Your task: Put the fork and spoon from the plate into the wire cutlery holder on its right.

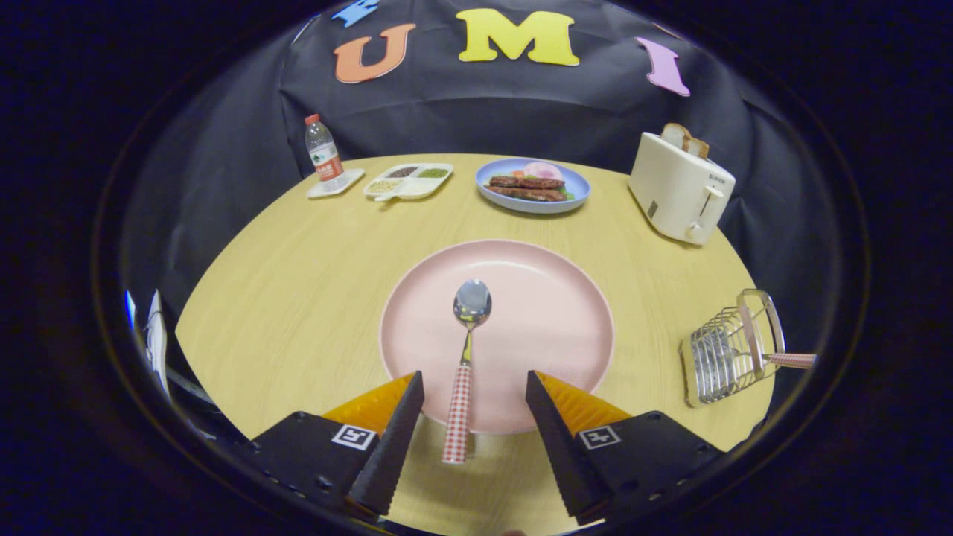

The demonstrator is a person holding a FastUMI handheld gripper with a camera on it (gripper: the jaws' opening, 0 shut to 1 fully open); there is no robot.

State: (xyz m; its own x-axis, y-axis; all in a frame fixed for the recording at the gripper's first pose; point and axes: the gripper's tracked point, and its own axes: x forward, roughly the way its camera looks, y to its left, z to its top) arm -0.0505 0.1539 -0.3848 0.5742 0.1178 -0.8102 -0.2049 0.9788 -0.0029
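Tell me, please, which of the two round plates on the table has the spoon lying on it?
The pink plate just ahead of the open tongs holds the spoon; the blue plate beyond it holds food.

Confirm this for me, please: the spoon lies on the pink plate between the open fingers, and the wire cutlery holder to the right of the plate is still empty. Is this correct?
Not quite. The wire cutlery holder is not empty: the gripper view shows a checked handle sticking out of it. The rest holds: the spoon lies on the pink plate, between the open fingers of the gripper.
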